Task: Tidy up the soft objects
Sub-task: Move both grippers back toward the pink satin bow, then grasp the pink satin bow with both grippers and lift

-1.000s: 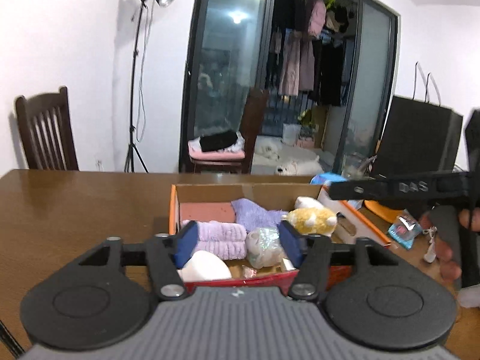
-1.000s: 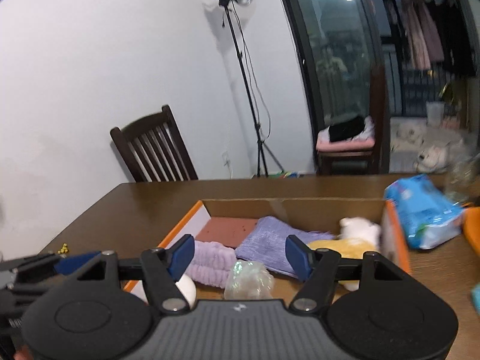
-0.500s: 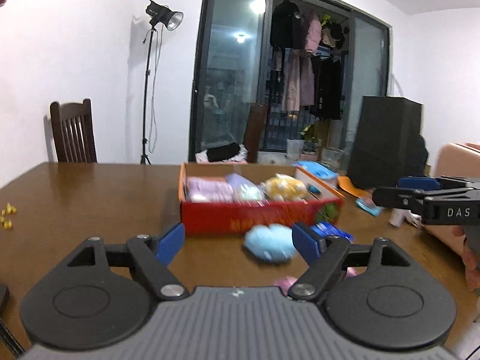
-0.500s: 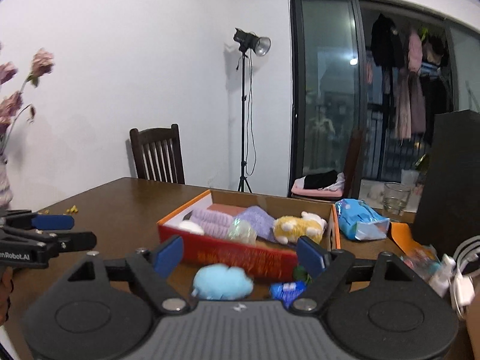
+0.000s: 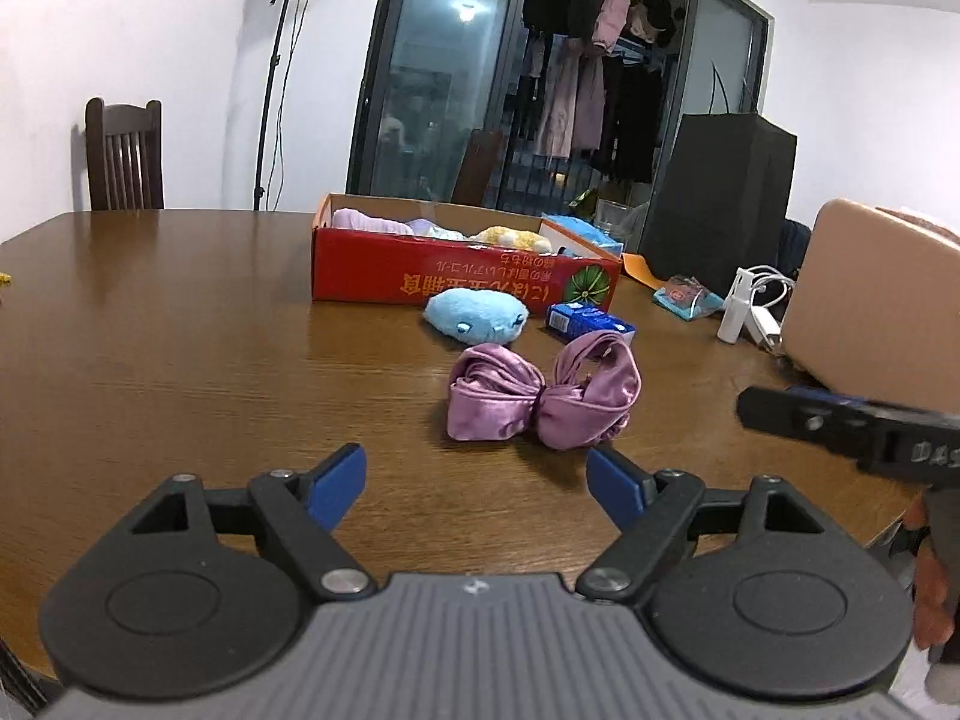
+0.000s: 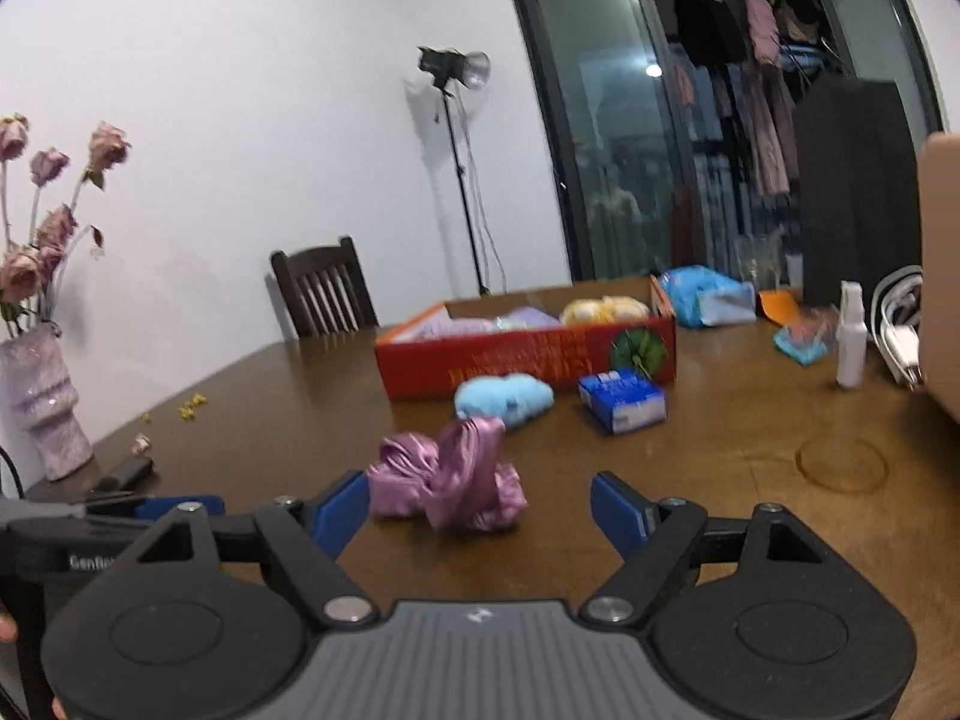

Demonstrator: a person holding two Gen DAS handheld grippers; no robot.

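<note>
Purple satin, knotted into a bow-shaped headband (image 5: 543,399), lies on the brown wooden worktop (image 5: 180,360), well short of the red cardboard box (image 5: 462,279) that stands farther back. Inside that box sit several soft things, among them a yellow plush (image 5: 513,237) and a pale purple cloth (image 5: 366,220). Just in front of the box rests a light blue plush (image 5: 477,315), and beside it a small blue carton (image 5: 591,321).

From the left wrist view, the left hand-held gripper (image 5: 477,477) hovers low over the worktop with its blue pads spread apart and nothing between them; the headband lies just ahead of its tips. From the right wrist view, the right hand-held gripper (image 6: 480,507) also stands with its fingers apart, and its jaws are closing; the headband (image 6: 450,483) sits just beyond the gap, near the left pad, with no pad pressing on it that I can see.

A vase of dried roses (image 6: 39,396) stands at the worktop's edge.
</note>
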